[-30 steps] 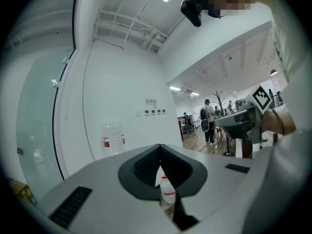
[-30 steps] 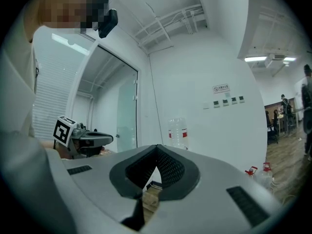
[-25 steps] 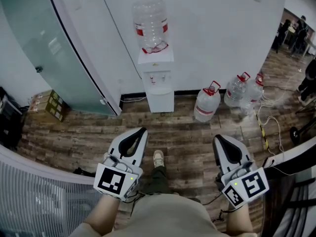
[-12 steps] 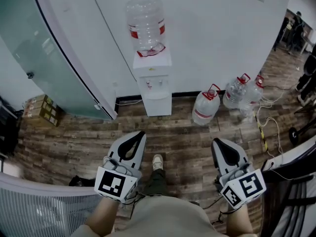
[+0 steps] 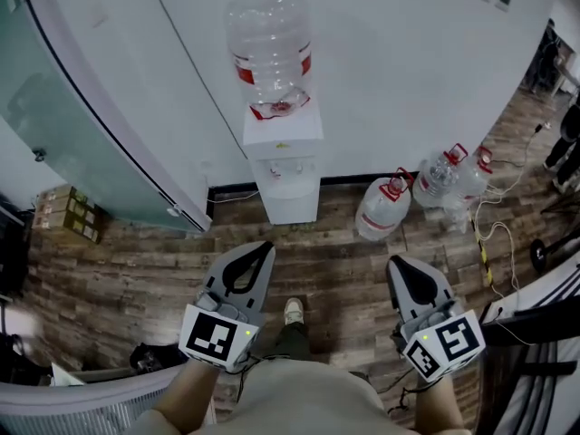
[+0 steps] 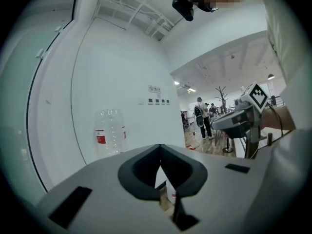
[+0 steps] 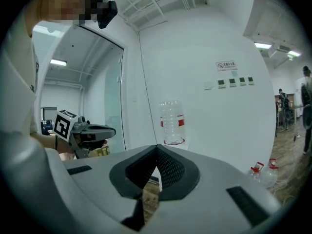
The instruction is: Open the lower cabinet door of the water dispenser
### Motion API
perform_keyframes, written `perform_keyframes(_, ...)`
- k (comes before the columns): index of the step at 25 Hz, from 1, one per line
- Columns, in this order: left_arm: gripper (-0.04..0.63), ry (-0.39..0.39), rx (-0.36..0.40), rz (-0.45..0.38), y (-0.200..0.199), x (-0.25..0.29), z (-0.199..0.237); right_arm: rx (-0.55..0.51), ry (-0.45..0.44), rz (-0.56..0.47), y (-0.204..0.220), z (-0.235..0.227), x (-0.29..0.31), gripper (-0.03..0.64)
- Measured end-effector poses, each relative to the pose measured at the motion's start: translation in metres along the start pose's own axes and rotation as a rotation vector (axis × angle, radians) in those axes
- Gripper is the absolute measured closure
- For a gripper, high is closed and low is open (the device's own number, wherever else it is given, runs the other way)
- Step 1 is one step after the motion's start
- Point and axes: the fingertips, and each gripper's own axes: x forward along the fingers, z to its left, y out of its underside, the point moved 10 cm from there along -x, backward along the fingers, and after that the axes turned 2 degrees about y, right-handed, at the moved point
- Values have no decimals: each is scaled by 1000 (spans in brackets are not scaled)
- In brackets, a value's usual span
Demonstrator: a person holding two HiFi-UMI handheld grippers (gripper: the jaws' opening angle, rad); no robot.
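Note:
The white water dispenser (image 5: 282, 166) stands against the wall with an empty clear bottle (image 5: 269, 48) on top. Its lower cabinet door (image 5: 291, 199) is closed. My left gripper (image 5: 261, 247) and right gripper (image 5: 399, 263) are held side by side above the wood floor, well short of the dispenser and pointing toward it. Both are shut with nothing in them. In the left gripper view the bottle (image 6: 109, 136) rises above the closed left gripper (image 6: 160, 150). The right gripper view shows the bottle (image 7: 171, 123) over the closed right gripper (image 7: 156, 150); the cabinet is hidden behind the jaws.
Three water jugs (image 5: 381, 208) (image 5: 437, 179) (image 5: 472, 170) stand right of the dispenser, with cables (image 5: 485, 238) on the floor beyond. A glass door (image 5: 72, 107) and cardboard boxes (image 5: 63, 216) are at left. My shoe (image 5: 293, 311) is between the grippers.
Both grippers have moved forward toward the dispenser, which now looks nearer and larger. The jaws stayed shut.

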Motion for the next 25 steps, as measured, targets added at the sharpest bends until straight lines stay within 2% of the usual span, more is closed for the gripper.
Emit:
perform_keyframes(7, 591, 47, -20, 29, 8, 61, 86, 8, 20, 25, -25, -22, 102, 611)
perform_keyframes(13, 590, 89, -33, 18, 13, 105, 138, 25, 48, 24, -37, -42, 164, 611)
perform_keyframes(19, 591, 93, -26, 2, 17, 129, 162, 35, 49, 31, -41, -52, 195, 611)
perform_keyframes(22, 591, 85, -34, 7, 21, 136, 166, 88, 30, 21, -41, -60, 201, 611)
perform_keyframes(25, 591, 81, -42, 14, 23, 143, 164, 94, 28, 24, -40, -70, 203, 611)
